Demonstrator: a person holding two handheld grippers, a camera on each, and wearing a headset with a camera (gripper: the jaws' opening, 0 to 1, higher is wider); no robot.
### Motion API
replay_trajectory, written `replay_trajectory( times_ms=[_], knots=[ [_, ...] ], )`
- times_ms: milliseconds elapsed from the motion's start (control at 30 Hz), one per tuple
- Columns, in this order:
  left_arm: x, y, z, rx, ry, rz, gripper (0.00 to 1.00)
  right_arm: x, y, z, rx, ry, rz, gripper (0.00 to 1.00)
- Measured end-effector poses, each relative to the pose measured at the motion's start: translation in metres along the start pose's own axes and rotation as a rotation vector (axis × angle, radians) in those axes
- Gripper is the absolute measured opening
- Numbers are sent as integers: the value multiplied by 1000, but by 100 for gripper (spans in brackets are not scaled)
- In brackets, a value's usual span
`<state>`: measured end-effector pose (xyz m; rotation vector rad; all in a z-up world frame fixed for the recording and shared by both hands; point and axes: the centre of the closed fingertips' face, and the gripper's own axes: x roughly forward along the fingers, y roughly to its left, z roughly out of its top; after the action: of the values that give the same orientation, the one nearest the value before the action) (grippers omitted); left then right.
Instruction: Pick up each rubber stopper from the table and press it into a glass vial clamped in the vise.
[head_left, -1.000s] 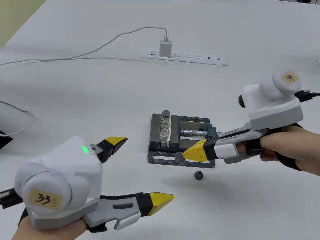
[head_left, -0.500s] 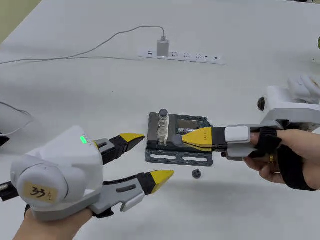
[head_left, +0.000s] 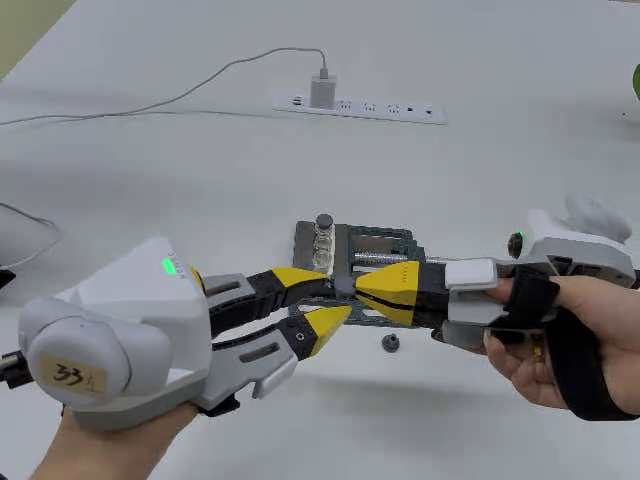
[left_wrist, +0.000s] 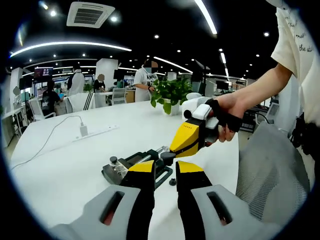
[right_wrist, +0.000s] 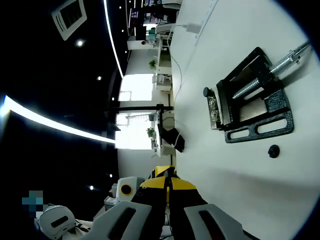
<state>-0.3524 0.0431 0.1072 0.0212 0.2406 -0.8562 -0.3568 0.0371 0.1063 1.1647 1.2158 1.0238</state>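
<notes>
My left claw (head_left: 335, 297) is partly open and empty, its tips just in front of the vise (head_left: 380, 243), where a capped vial (head_left: 323, 243) stands clamped. A loose rubber stopper (head_left: 391, 343) lies on the counter (head_left: 200, 180) beside the vise. My right claw (head_left: 362, 290) is closed on nothing, close to the left one.

Head view downward, near, all 3 views share vise (head_left: 382, 241)

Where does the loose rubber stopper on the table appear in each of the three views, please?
Head view: stopper low centre, just before the vise.
Left gripper view: stopper low centre, right of the vise.
Right gripper view: stopper at right, below the vise.
Shared landmark: the vise.
</notes>
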Motion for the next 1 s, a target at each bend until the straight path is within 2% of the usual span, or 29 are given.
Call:
replay_trajectory(
  times_ms=[100,433,733,1000],
  knots=[
    [0,-2,0,-6,1,-8,9,-1,-1,2,21,-5,6,0],
    [-1,-3,1,-43,-14,-11,5,4,5,-8,31,1,27,0],
    [-2,-5,2,-67,-23,-11,5,-2,1,-2,68,-7,54,0],
    [-3,-8,2,-56,-26,-21,4,-1,2,-9,94,-11,66,0]
  ],
)
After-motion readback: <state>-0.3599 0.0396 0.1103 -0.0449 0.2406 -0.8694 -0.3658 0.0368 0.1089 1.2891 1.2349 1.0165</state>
